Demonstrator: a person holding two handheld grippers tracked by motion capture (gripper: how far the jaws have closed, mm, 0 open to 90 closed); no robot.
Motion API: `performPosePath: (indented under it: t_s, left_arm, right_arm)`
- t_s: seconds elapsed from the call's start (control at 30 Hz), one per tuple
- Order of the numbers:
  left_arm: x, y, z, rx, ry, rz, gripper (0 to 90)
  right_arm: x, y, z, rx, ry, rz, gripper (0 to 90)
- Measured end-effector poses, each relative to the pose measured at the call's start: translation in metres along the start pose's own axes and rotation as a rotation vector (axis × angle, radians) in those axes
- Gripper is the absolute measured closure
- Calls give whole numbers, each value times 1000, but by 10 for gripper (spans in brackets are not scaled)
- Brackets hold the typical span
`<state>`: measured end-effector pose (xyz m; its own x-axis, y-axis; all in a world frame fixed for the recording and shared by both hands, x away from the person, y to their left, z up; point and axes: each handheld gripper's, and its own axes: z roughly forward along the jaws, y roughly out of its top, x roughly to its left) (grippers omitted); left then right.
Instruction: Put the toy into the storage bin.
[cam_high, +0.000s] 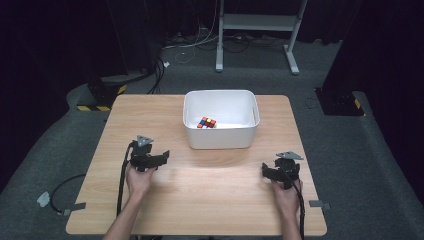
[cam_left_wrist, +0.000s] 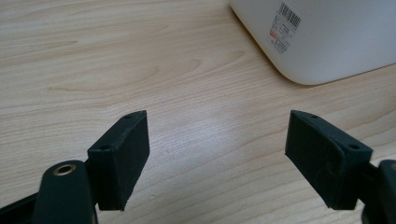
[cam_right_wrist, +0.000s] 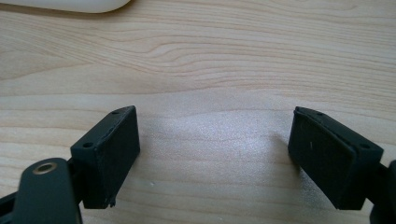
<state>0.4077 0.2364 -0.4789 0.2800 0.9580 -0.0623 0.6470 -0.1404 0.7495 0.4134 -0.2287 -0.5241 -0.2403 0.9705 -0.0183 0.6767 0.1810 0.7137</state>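
**Fig.: Both grippers idle in front of the bin, cube inside**

Multicolour cube (cam_high: 206, 122) lies on the floor of the white bin (cam_high: 220, 137), toward its left wall. Left gripper (cam_high: 161, 158) sits front-left of bin, jaws apart w/ nothing between; right gripper (cam_high: 266, 173) front-right, jaws likewise apart and empty. Best approach, prob.: come over the bin rim from above, pads square to two opposite cube faces. Both hands rest low on the table (cam_high: 210, 200), forearms angled toward bin.
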Motion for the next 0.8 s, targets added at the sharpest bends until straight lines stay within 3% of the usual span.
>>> performPosePath:
  t_s: [0.63,0.8]
  left_arm:
    - [1,-7,11,28,22,-2,224]
    - [1,-9,14,40,34,16,224]
  right_arm:
    - [0,0,0,0,0,0,164]
    - [0,0,0,0,0,0,164]
